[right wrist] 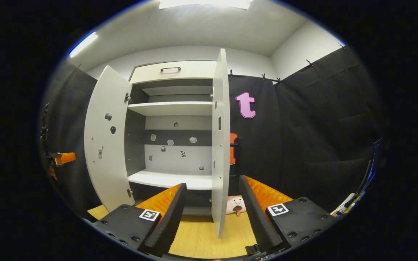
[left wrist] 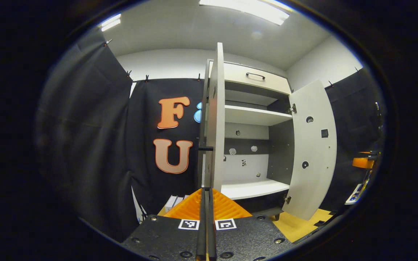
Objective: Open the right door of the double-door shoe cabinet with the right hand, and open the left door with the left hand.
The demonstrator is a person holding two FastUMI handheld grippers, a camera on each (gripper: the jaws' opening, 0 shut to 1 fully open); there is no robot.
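In the left gripper view, the left gripper (left wrist: 205, 217) is seen at the bottom with its two black fingers pressed together, no gap between them. Just ahead, the left door (left wrist: 216, 119) of the white shoe cabinet (left wrist: 254, 115) is seen edge-on, swung wide open, its black handle (left wrist: 205, 148) directly above the fingertips. Whether the fingers touch the door cannot be told.

In the right gripper view, the right gripper (right wrist: 212, 203) is held with its fingers spread wide apart. The edge of the open right door (right wrist: 220, 145) stands in the gap between them, untouched. Behind the doors, bare white shelves (right wrist: 172, 107) are seen, with a closed drawer (right wrist: 174, 71) above. A small pink plush toy (right wrist: 236, 204) lies on the wooden floor (right wrist: 201, 235) beyond.
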